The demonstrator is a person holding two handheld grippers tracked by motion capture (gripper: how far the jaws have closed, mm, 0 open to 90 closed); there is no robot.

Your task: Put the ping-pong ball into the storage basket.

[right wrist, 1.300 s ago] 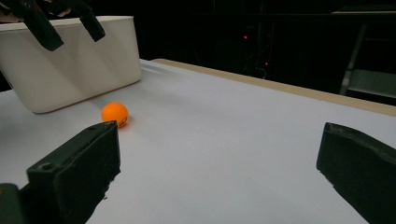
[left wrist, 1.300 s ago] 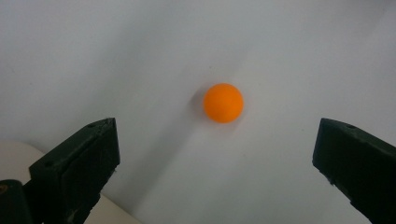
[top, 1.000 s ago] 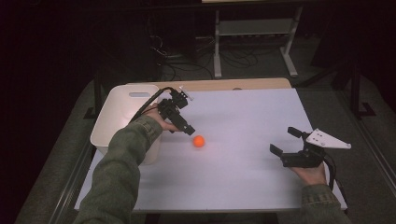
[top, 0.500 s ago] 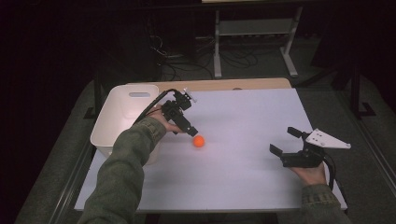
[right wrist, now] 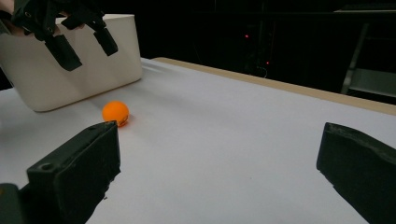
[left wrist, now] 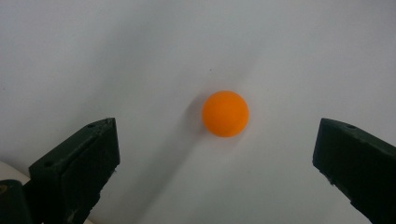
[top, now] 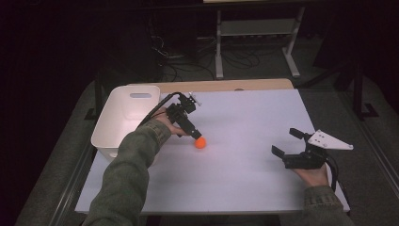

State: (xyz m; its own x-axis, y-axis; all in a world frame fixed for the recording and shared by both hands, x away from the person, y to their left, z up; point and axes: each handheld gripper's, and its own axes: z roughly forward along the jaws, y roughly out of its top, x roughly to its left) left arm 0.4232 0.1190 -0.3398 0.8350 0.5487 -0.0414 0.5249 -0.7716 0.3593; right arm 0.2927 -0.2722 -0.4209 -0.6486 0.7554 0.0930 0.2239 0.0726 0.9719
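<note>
High view: the orange ball (top: 201, 143) sits on open counter (top: 244, 188) near the white bin (top: 123, 120) at the left edge, the spread left tool (top: 194, 133) above it, the right tool (top: 287, 142) spread near the right edge.

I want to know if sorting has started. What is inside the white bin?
In the high view, the visible inner walls and floor of the white bin look bare. The near wall hides the nearest strip inside. The orange ball lies on the table, below the open left gripper.
</note>
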